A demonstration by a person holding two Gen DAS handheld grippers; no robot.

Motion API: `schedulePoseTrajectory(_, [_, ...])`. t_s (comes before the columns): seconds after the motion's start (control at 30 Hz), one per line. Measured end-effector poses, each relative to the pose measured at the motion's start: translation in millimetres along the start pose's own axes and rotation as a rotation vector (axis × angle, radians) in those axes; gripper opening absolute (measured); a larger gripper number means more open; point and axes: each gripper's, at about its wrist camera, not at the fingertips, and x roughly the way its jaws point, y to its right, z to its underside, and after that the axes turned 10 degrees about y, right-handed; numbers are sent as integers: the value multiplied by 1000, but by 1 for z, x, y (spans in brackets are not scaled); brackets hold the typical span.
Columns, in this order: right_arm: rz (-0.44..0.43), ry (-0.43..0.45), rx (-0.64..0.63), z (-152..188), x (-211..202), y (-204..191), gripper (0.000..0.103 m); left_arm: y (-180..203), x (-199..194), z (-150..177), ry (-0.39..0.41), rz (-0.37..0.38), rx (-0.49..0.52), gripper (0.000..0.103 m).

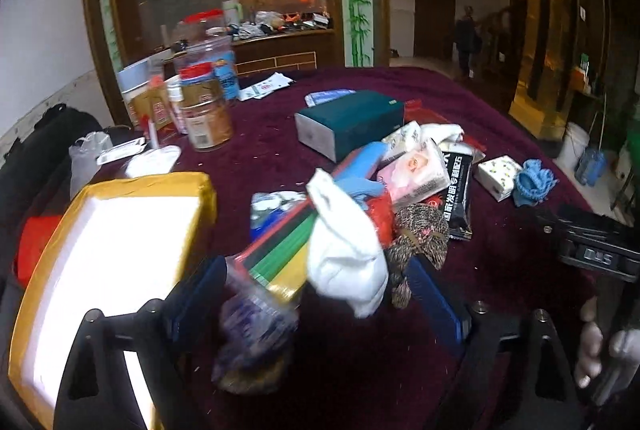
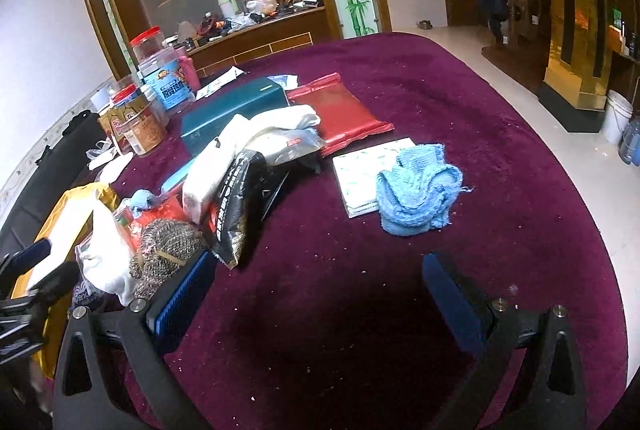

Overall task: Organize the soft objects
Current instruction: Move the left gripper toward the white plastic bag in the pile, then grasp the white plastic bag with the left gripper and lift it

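A pile of soft things lies on the maroon tablecloth (image 2: 400, 77). A white sock (image 1: 344, 254) hangs over the pile in the left wrist view, with a brown knit piece (image 1: 420, 230) beside it. A blurred dark purple cloth (image 1: 256, 326) lies between the fingers of my left gripper (image 1: 316, 294), whose jaws stand wide apart. A light blue knit cloth (image 2: 416, 185) lies on a white tissue pack (image 2: 360, 173), beyond my right gripper (image 2: 316, 290), which is open and empty. The blue cloth also shows in the left wrist view (image 1: 532, 181).
A teal box (image 2: 236, 113), a red packet (image 2: 340, 113), a black packet (image 2: 240, 201) and tissue packs (image 1: 416, 165) crowd the pile. Jars (image 1: 204, 105) stand at the back left. A yellow-edged white parcel (image 1: 108, 254) lies at the left. The table's edge curves on the right.
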Motion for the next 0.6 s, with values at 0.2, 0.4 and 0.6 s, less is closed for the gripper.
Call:
schedulePoseTrajectory(0.2, [-15,-20,12,0,4,2,103,14,30,4,-52,17,58,59])
schedulePoseTrajectory(0.4, [-19,-33,28,1,7,5,103,9,46,11,-123,82,-26,14])
schedulePoseTrajectory(0.6, [-9,-53,37,2,13,7,103,-2,7,1,-48,149,-97,12])
